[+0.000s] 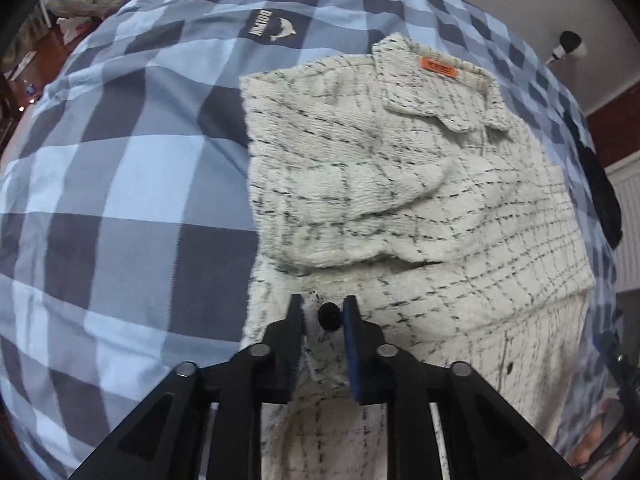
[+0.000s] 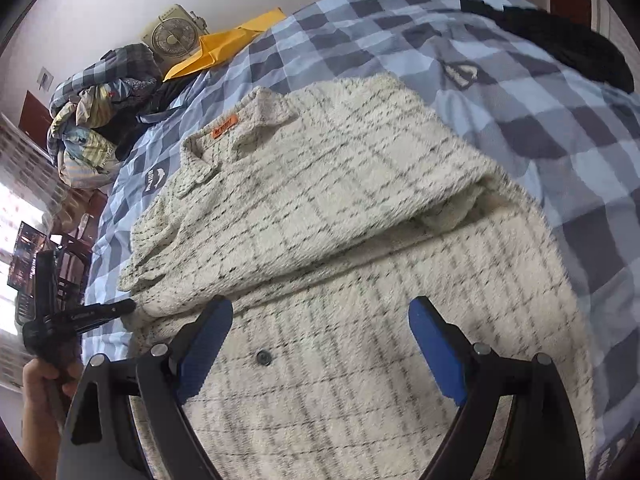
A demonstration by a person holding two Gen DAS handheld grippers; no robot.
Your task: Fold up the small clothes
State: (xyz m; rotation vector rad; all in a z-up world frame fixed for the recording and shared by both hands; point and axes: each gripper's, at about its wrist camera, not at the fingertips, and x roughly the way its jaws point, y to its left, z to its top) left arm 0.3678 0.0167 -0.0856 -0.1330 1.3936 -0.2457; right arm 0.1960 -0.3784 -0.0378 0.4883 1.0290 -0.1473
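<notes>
Left wrist view: my left tongs [image 1: 323, 316] pinched the shirt [image 1: 420, 200] hem near a button [image 1: 329, 315].
Right tongs [image 2: 320, 336]: released, hovering over it.
Shirt: on the bed [image 1: 120, 200]; seemed soft, floppy, best gripped at hem corners.

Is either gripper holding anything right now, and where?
The left gripper pinches the cream checked shirt at its bottom hem, beside a black button. The right gripper is open, holding nothing.
</notes>
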